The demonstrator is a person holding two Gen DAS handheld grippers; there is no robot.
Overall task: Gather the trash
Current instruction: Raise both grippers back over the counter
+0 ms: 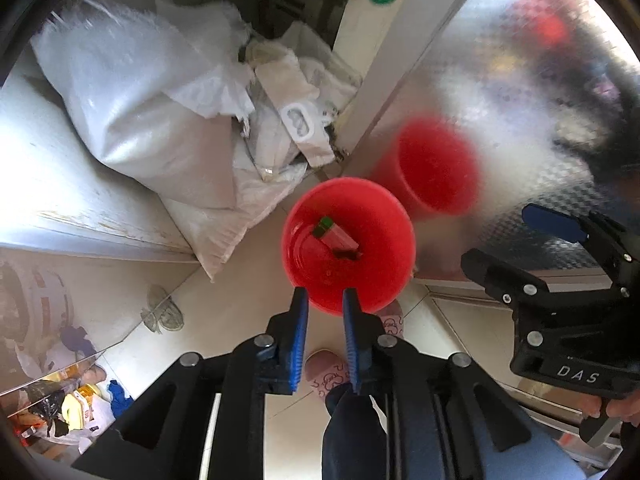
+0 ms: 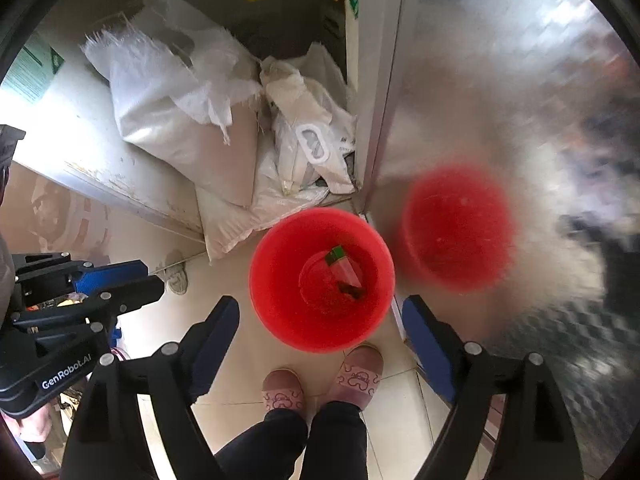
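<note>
Red bucket (image 2: 320, 280) on floor tiles, just in front of pink slippers (image 2: 320, 384), already holding a clear wrapper with green end (image 2: 340, 266) at its bottom. Left gripper (image 1: 325, 312) above bucket's near rim, jaws narrowly apart, nothing between. Right gripper (image 2: 320, 320) above bucket, jaws wide apart, empty. Risk: low jaws clipping near rim, tipping bucket. Left view alone shows litter pile (image 1: 72, 404) far left of bucket; right view alone shows both slippers whole.
</note>
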